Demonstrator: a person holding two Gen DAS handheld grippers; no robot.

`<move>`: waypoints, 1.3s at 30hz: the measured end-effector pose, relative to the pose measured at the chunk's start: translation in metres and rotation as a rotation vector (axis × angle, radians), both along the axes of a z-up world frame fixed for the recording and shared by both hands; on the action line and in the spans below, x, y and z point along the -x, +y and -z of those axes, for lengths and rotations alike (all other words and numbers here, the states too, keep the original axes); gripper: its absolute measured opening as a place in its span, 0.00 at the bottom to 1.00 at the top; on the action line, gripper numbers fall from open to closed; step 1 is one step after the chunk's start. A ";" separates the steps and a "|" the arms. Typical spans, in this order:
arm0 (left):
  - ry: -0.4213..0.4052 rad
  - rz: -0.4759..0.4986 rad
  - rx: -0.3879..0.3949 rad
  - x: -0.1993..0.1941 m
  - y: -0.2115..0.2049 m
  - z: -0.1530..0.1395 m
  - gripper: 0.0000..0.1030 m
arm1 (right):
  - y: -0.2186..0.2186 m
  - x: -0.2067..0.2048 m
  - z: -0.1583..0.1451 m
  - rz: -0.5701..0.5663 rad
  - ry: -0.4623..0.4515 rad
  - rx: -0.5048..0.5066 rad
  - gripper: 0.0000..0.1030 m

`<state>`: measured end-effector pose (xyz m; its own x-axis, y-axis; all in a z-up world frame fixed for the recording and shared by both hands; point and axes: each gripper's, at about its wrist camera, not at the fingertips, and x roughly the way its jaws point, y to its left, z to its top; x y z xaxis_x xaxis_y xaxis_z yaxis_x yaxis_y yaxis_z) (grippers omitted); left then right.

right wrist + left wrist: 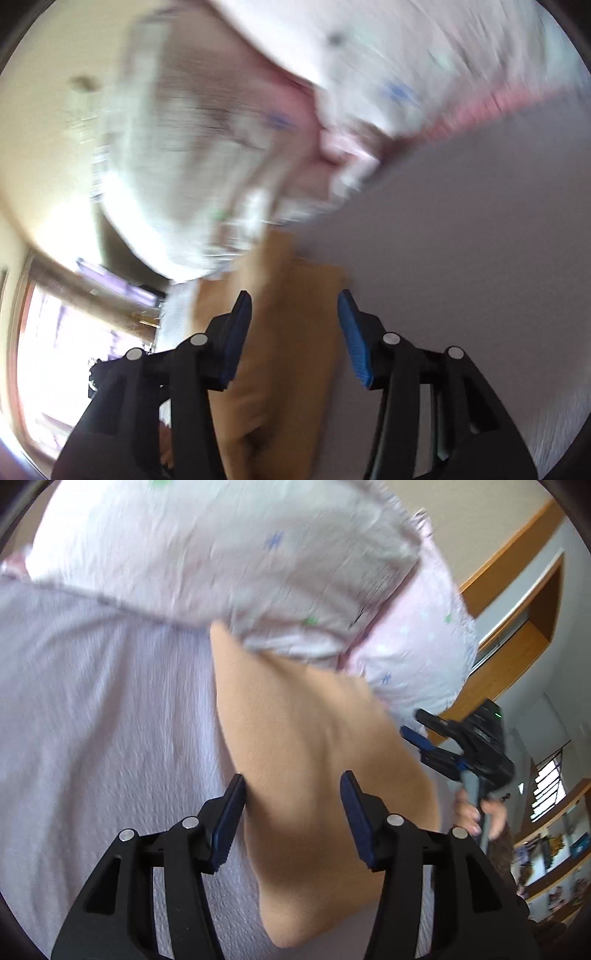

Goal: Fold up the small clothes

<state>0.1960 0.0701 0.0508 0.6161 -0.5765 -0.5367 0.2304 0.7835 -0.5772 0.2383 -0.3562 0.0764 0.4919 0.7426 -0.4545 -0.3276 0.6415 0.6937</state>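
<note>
While the pale lavender bedsheet [92,709] fills the left of your left wrist view, your left gripper [293,821] hangs over it with its jaws spread wide and nothing clamped between them. A tan garment [306,760] lies on the sheet and runs up through the gap between the blue pads [229,823]; whether the cloth touches either pad cannot be told. Above it, a white and pink garment with small blue and green marks [229,554] bulges across the top of the frame, blurred, its lower edge overlapping the tan cloth's upper end. To the right, your right gripper [424,734] shows just beside the patterned garment's lower right corner, its fingers apart, with your hand [476,812] wrapped around the handle below. Wooden trim and shelves [554,849] sit at the far right.

In your right wrist view, a bright window [62,350] glows at the far left, heavily smeared. Moving right, the same patterned garment [192,155] sweeps across the upper half, too blurred to show its folds. Below it, the tan garment [291,350] lies bunched between and beneath the fingers of your right gripper [295,336], whose jaws stand wide apart and grasp nothing. The cloth sits nearer the left blue pad [236,339] than the right one. To the right, the lavender sheet [480,240] spreads bare to the edge of the frame.
</note>
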 end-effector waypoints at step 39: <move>0.018 -0.130 -0.585 0.124 -0.058 0.019 0.96 | 0.111 0.185 0.022 0.216 -0.152 0.671 0.98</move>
